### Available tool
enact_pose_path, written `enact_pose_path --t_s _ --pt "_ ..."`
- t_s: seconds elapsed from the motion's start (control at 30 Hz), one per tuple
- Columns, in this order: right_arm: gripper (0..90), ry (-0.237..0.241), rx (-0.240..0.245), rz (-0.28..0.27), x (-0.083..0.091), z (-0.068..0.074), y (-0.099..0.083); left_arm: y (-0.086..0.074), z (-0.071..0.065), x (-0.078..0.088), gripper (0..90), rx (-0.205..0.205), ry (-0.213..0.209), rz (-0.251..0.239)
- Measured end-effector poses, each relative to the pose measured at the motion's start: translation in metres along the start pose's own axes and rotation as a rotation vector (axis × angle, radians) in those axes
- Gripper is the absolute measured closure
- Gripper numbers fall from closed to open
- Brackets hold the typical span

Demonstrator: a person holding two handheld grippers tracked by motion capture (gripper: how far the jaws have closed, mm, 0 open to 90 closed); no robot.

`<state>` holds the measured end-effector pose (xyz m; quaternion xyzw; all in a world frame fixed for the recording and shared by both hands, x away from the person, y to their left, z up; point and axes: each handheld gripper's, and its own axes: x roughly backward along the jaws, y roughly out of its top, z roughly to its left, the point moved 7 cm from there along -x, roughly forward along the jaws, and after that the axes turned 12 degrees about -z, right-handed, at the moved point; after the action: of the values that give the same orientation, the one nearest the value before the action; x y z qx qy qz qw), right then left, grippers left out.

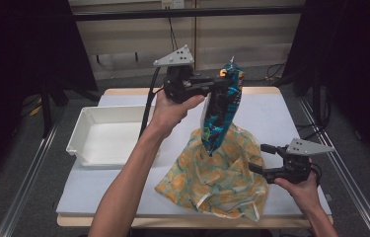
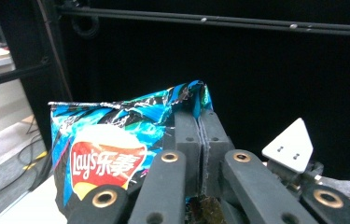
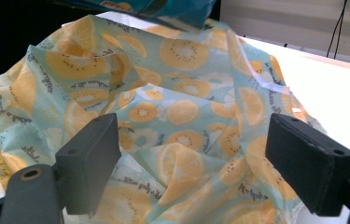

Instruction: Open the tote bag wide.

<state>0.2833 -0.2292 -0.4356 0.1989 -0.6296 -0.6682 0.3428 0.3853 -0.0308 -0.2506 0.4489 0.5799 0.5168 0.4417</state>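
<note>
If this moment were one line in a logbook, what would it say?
left gripper: shut on blue crisp bag, held above bag | right gripper: open beside orange-slice-print cloth bag | white plastic tray: unused

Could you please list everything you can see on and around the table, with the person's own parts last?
Lay's crisp bag: one, blue and teal with a red logo, held up in the air above the cloth bag.
Cloth bag: one, pale teal with an orange citrus print, crumpled on the near part of the table.
Tray: one, white, at the table's left edge.
Table: one, white top.
Left tool: one, black with a grey plate, shut on the crisp bag's top edge.
Right tool: one, black with a grey plate, open beside the cloth bag.
Forearms and hands: two, entering from the bottom.
</note>
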Motion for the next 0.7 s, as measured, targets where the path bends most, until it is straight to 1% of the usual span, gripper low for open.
enact_pose_path --t_s 0.03,0.07,0.1,0.13,0.23,0.3,0.4,0.47,0.5,0.57,0.6,0.7 --pt "17.2 0.001 -0.002 0.001 0.0 0.0 0.0 -0.001 0.002 0.004 88.9 -0.006 0.012 0.004" --pt "17.3 0.0 0.001 -0.001 -0.001 0.0 0.0 -0.001 0.005 0.009 88.9 0.002 0.025 0.003" --pt "17.3 0.001 -0.002 0.003 -0.001 0.0 0.0 -0.001 0.007 0.013 88.9 0.006 0.028 -0.009" --pt "17.4 0.002 0.0 0.005 -0.001 0.001 0.0 0.0 0.008 0.017 88.9 0.006 0.041 -0.011" --pt "17.4 0.003 0.003 0.004 -0.002 0.001 0.0 0.004 0.013 0.029 88.9 0.002 0.064 -0.014" --pt "17.3 0.005 0.003 0.001 -0.002 0.001 -0.001 0.008 0.015 0.036 89.0 0.002 0.076 -0.027" --pt "17.1 0.012 0.002 0.002 -0.002 0.002 -0.001 0.011 0.019 0.047 88.9 -0.004 0.103 -0.03" --pt "16.8 0.017 0.0 -0.004 -0.002 0.004 -0.001 0.011 0.022 0.055 88.9 -0.01 0.119 -0.02" --pt "16.8 0.019 0.002 -0.008 -0.003 0.004 -0.001 0.012 0.024 0.059 89.0 -0.003 0.129 -0.024" --pt "16.8 0.02 0.0 -0.007 -0.002 0.005 0.0 0.01 0.027 0.066 88.9 -0.016 0.149 -0.015" --pt "16.8 0.021 -0.002 -0.008 -0.002 0.005 0.0 0.01 0.027 0.069 88.9 -0.008 0.155 -0.016" --pt "16.8 0.018 0.0 -0.011 -0.002 0.006 0.001 0.009 0.031 0.081 88.9 -0.007 0.172 -0.018"
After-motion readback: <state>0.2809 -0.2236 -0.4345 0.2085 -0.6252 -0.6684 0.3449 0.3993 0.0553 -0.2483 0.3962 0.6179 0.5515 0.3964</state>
